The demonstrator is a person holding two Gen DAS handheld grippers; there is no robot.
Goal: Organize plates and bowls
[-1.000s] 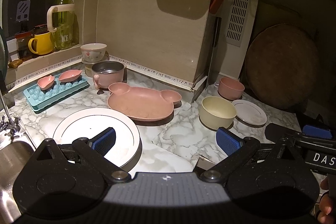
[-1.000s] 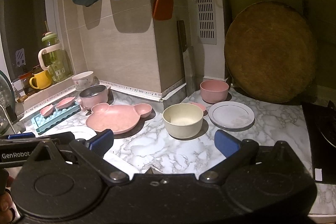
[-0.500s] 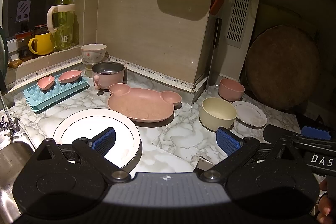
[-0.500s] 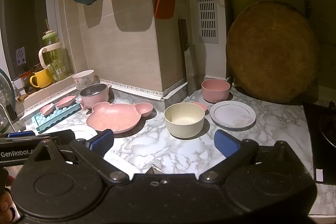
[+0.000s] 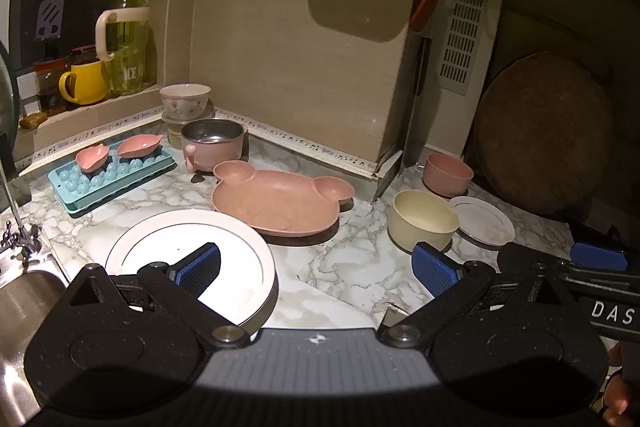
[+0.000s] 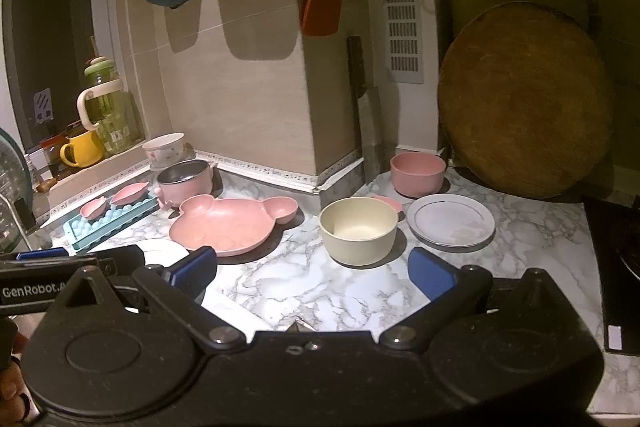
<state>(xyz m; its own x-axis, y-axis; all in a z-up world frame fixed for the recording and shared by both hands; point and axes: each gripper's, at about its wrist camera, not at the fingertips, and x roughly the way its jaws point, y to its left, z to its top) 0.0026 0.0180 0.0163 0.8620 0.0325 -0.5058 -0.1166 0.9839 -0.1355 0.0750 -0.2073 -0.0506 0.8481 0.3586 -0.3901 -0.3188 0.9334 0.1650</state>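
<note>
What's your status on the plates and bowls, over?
Left gripper open, empty. Right gripper open, empty. Cream bowl, small white plate, pink bear plate unsorted on counter. Nothing blocking.

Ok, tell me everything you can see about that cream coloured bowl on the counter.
The cream bowl is round, deep and straight-walled, with a matte finish that looks like plastic or a fibre composite. It stands upright and appears empty, on the marble-patterned counter. The small white plate lies close on its right, the pink bowl sits behind it, and a small pink dish peeks out just behind its rim; whether they touch cannot be told. Neither gripper touches it; the right gripper is open in front of it.
</note>
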